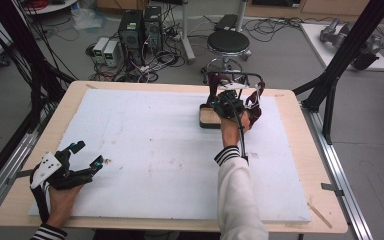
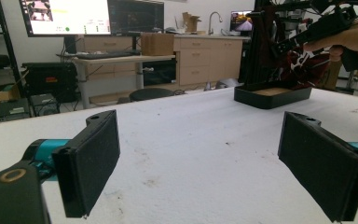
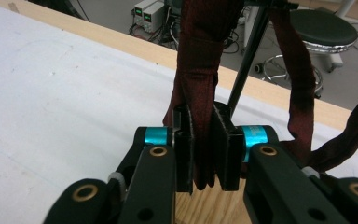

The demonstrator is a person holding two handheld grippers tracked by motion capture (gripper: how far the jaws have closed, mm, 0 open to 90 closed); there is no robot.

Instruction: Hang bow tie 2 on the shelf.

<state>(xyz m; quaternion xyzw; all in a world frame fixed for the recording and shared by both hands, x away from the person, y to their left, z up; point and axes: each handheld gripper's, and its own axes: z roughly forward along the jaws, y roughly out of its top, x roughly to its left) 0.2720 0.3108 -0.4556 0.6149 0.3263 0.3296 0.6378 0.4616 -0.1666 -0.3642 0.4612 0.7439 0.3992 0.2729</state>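
A dark red strap, hung from a black rack over the tray at the table's far side, is clamped between the right gripper's jaws. The left gripper is rested near the front left corner, jaws spread wide and empty.

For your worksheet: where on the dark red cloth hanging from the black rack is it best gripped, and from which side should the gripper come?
Probably a hanging strip of the dark red cloth, approached level from the table side. It drapes flat and thin from the black rack over the tray, so jaws fit either face, as the right gripper shows.
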